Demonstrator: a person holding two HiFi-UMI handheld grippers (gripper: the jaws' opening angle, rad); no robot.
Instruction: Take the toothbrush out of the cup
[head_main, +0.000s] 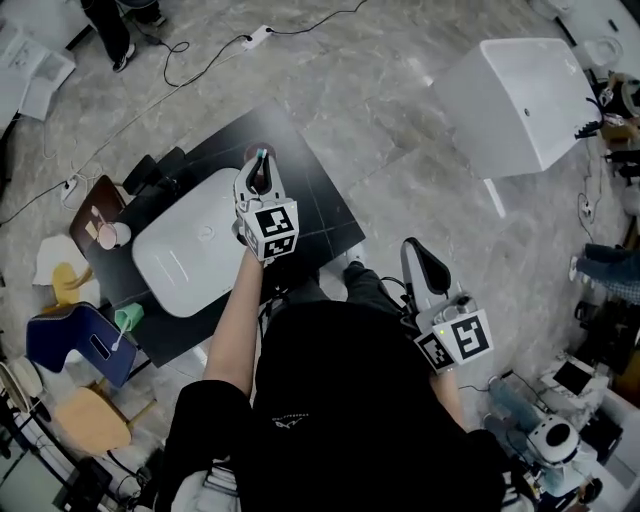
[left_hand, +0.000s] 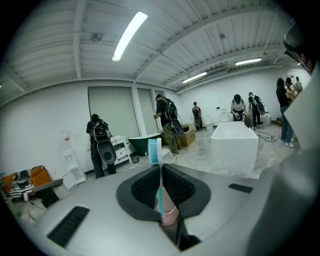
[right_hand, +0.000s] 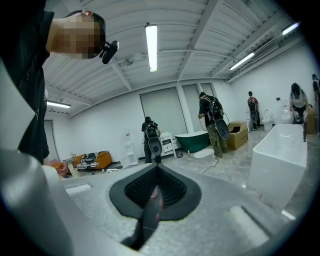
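My left gripper is shut on a toothbrush above the far edge of the black table. In the left gripper view the toothbrush stands upright between the closed jaws of that gripper, its teal handle pinched and its blue bristles on top. A small pink cup sits on a brown tray at the table's left end, well away from the gripper. My right gripper hangs beside my right hip, shut and empty; the right gripper view shows its jaws closed on nothing.
A white basin lies on the black table. A blue chair holding a green cup-like thing stands at the left. A white bathtub is at the far right. Cables cross the floor, and several people stand in the distance.
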